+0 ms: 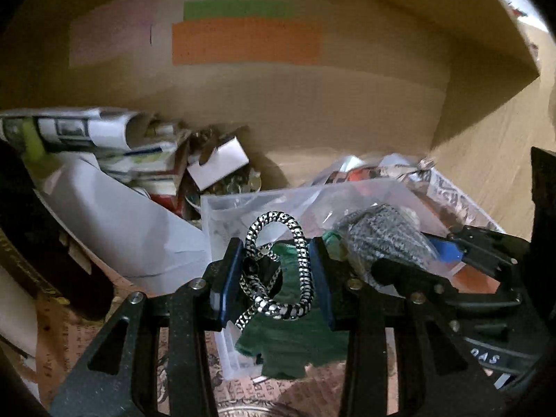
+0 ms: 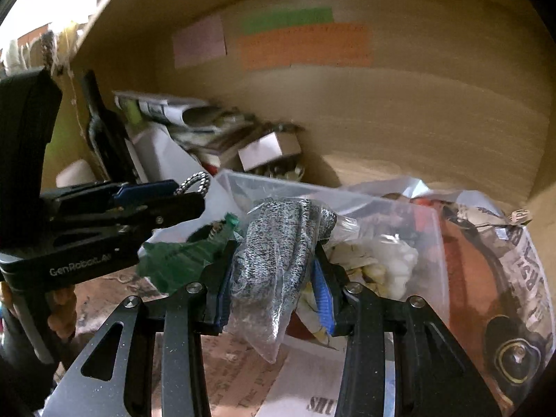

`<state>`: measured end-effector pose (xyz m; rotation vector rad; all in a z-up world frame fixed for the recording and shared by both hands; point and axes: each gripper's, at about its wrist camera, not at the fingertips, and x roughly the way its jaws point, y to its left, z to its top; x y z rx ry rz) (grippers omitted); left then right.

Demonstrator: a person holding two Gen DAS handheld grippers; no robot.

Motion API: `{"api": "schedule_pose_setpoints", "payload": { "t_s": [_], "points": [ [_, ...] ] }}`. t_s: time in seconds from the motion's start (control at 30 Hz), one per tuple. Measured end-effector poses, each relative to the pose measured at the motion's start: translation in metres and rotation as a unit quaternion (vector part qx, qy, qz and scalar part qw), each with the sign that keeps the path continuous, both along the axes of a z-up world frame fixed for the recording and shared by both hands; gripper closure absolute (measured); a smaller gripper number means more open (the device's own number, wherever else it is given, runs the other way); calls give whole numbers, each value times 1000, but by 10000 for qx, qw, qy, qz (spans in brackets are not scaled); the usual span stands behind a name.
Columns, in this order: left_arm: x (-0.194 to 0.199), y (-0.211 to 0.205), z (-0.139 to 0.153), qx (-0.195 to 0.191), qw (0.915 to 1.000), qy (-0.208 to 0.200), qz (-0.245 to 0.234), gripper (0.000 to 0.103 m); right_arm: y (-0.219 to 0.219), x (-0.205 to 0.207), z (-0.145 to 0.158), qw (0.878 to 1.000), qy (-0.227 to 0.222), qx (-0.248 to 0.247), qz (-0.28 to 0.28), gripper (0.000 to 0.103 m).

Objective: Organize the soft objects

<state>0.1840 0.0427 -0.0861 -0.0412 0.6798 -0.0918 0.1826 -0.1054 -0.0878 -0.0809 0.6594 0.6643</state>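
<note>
I am reaching into a large cardboard box (image 1: 312,111) used for household storage, set on a pale wood-grain floor (image 1: 504,160). Coloured paper labels (image 1: 246,43) are stuck on its inner wall. Rolled newspaper (image 1: 87,128), small cartons (image 1: 219,160), a clear plastic tub (image 2: 347,205) and plastic bags of odds and ends fill it: a home clutter box.

Brown cardboard box wall (image 1: 312,104) fills the back, with an orange paper label (image 1: 246,43) under a green strip (image 1: 239,9) and a pale pink sheet (image 2: 199,40) just beside. Rolled printed paper (image 1: 80,128) lies lower left, near a small white-faced carton (image 1: 219,163).
</note>
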Motion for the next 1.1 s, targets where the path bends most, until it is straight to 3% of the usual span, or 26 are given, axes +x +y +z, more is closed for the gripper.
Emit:
{"api": "schedule_pose_setpoints", "payload": {
  "t_s": [0.17, 0.27, 0.3, 0.37, 0.47, 0.63, 0.77, 0.87, 1.0, 1.1],
  "points": [
    [12, -2, -16, -83, 9993, 343, -158, 65, 3, 8, -14, 9997, 174, -167, -8, 65],
    [13, -2, -21, -106, 9989, 419, -184, 56, 4, 11, -17, 9994, 211, -252, -49, 63],
    [12, -1, -21, -107, 9989, 411, -172, 51, 4, 12, -17, 9994, 217, -275, -56, 62],
    [10, 1, -19, -139, 9991, 360, -146, 45, 4, 12, -16, 9993, 200, -307, -84, 48],
    [5, 3, -13, -193, 9994, 259, -159, 42, 0, 9, -12, 9994, 142, -275, -124, 43],
    [-20, 3, 10, -254, 9995, -123, -152, 42, -13, -1, 7, 9999, -45, -48, -151, 42],
    [-50, -3, 37, -107, 9975, -691, -79, 41, -30, -18, 32, 9988, -389, 193, -242, 39],
    [-73, -8, 54, -80, 9940, -1086, -63, 34, -43, -32, 52, 9964, -678, 378, -328, 34],
    [-98, -13, 70, -72, 9893, -1457, -74, 32, -57, -51, 75, 9922, -1012, 609, -390, 33],
    [-115, -16, 80, -79, 9850, -1721, -59, 22, -65, -64, 87, 9890, -1202, 742, -439, 33]
  ]
}}
